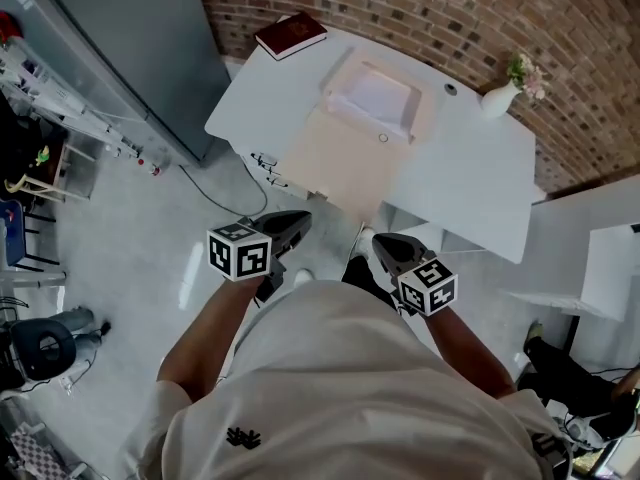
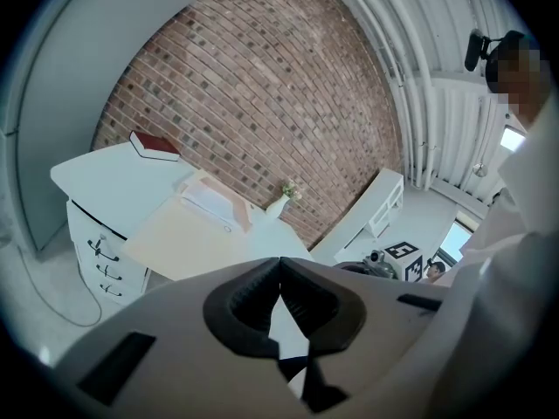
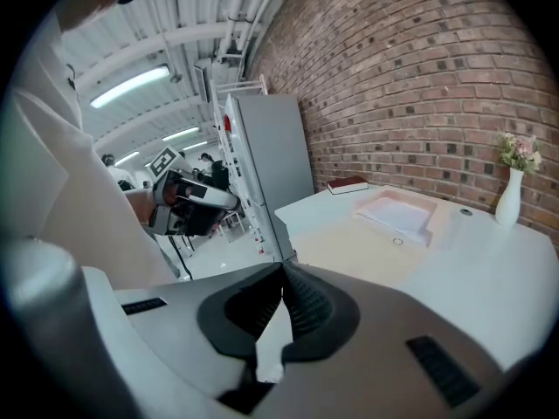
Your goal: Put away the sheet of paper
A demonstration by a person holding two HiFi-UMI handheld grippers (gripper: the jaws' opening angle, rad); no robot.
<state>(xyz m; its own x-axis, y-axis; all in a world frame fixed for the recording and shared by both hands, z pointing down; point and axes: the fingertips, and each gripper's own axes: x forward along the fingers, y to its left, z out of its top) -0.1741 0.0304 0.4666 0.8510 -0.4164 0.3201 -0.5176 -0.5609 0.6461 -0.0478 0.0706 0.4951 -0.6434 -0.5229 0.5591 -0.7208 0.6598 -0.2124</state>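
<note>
L gripper & R gripper are held short of the desk, jaws of both pressed together w/ nothing pinched. Paper is seen lying in the tray on the desk.

No words or numbers could be read. The cubes on the left hand-held gripper and right hand-held gripper bore only black-and-white square markers. The book at the surface's far left corner showed no legible title.
</note>
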